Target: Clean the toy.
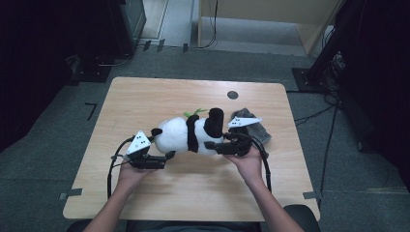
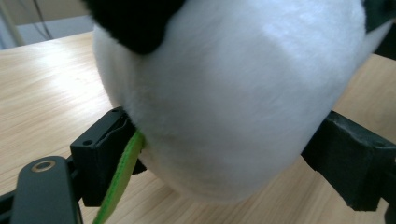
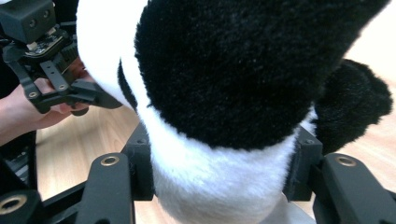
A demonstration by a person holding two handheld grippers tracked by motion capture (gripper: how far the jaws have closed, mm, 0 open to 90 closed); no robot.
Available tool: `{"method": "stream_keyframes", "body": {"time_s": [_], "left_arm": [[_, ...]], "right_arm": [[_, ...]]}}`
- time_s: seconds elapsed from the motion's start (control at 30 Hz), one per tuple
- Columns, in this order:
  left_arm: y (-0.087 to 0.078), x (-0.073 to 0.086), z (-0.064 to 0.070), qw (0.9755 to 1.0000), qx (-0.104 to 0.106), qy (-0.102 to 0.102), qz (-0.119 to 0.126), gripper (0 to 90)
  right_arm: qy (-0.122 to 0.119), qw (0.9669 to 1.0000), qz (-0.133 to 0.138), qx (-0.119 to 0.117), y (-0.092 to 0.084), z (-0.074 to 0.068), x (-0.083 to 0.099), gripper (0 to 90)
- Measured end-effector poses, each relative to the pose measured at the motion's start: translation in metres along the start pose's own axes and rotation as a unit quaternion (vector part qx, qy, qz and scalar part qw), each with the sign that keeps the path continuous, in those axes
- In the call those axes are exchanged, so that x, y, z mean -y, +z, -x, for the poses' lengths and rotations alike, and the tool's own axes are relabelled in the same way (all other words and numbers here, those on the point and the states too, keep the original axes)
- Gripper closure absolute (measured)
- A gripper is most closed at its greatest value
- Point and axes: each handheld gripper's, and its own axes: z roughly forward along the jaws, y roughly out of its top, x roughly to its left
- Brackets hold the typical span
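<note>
From above, the panda plush [image 1: 191, 134] lies mid-worktop [image 1: 193, 193]; your left claw [image 1: 164, 158] sits at its seven o'clock, your right claw [image 1: 212, 146] at its four o'clock. A grey cloth [image 1: 258, 129] lies at three o'clock.

In the left gripper view, the left claw [image 2: 224, 154] is spread around the white head [image 2: 233, 93], a green strap [image 2: 119, 179] beside one jaw.

In the right gripper view, the right claw [image 3: 219, 168] pinches the panda's body [image 3: 219, 182].

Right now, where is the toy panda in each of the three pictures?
High view: the panda lies mid-table between both grippers.
Left gripper view: its white body bulges between the jaws.
Right gripper view: its black-and-white fur sits squeezed between the jaws.
Shared landmark: the wooden table.
</note>
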Motion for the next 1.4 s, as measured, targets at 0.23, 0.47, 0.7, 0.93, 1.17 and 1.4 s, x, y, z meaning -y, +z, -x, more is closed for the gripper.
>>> {"method": "stream_keyframes", "body": {"time_s": [0.23,0.47,0.7,0.93,1.17,1.4], "left_arm": [[-0.006,-0.004,-0.005,0.9995,0.01,-0.029,0.002,42.0],[-0.017,-0.017,-0.016,0.995,0.035,-0.092,-0.011,59.2],[-0.033,-0.022,-0.039,0.9891,0.014,-0.146,-0.011,59.6],[-0.033,-0.032,-0.038,0.9817,0.08,-0.171,-0.024,59.3],[-0.021,-0.031,-0.033,0.9735,0.102,-0.201,-0.038,55.0],[-0.012,-0.023,-0.029,0.9895,0.068,-0.125,-0.024,26.8]], "right_arm": [[0.012,0.9999,-0.005,-0.01,0.004,0.0,-0.001,38.1],[-0.023,0.9992,0.025,-0.02,0.001,0.011,-0.001,22.1],[-0.099,0.9946,0.011,0.026,0.003,0.012,0.004,21.8],[-0.105,0.9935,0.03,-0.032,0.011,0.017,0.006,14.9],[-0.153,0.9882,0.005,-0.015,0.015,0.006,0.007,27.1],[-0.099,0.995,0.017,0.006,0.006,0.014,0.003,46.5]]}}
